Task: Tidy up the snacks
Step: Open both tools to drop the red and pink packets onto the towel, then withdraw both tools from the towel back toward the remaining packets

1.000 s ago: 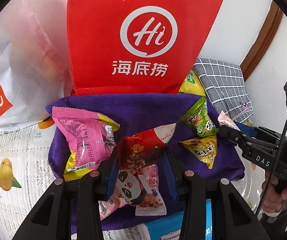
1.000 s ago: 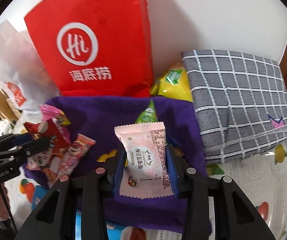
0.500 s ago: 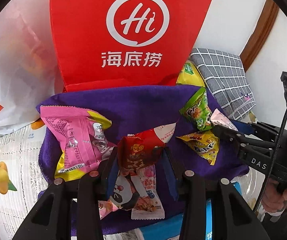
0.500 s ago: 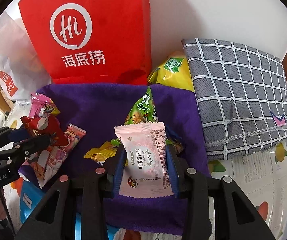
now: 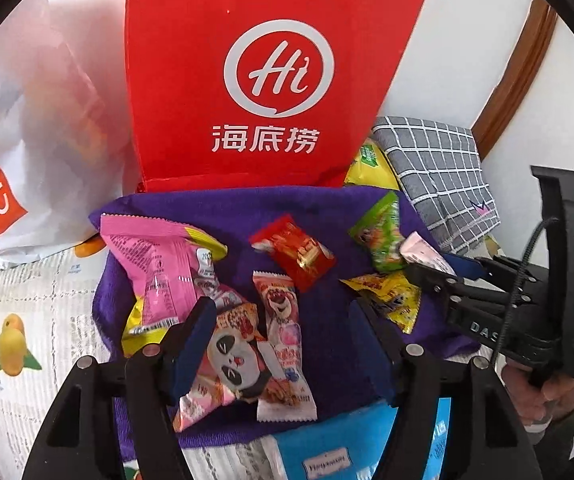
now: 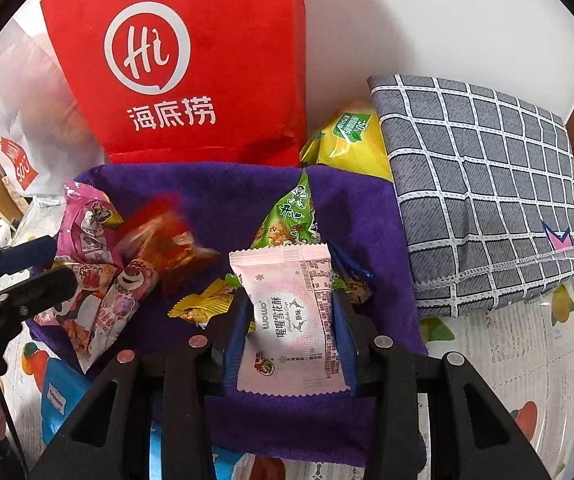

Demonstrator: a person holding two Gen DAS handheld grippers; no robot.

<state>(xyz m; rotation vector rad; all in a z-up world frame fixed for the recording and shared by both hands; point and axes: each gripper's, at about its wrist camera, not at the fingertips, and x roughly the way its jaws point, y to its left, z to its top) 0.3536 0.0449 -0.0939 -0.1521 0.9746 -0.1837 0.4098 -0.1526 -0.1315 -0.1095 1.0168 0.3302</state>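
On the purple cloth [image 5: 307, 208] lie several snack packets. My left gripper [image 5: 283, 308] hangs over its near part with its jaws opening; no pad presses on anything. The red packet [image 5: 293, 254] lies loose on the cloth just beyond the fingertips and looks blurred in the right wrist view [image 6: 167, 240]. Under the left jaws lie a panda packet [image 5: 231, 356] and a bear packet [image 5: 283, 332]. My right gripper [image 6: 290, 300] is shut on a pale pink packet [image 6: 291, 320], held above the cloth [image 6: 215, 196] near a green packet [image 6: 291, 216].
A red paper bag [image 5: 263, 80] stands behind the cloth, with a white bag [image 5: 27, 120] to its left. A grey checked bundle [image 6: 487, 184] and a yellow pack [image 6: 351, 136] sit at the right. A blue pack [image 5: 347, 452] lies at the near edge. A large pink packet [image 5: 159, 260] lies left.
The left jaws have spread apart, and the red packet they held has dropped onto the purple cloth. The right gripper keeps its hold on the pale pink packet.
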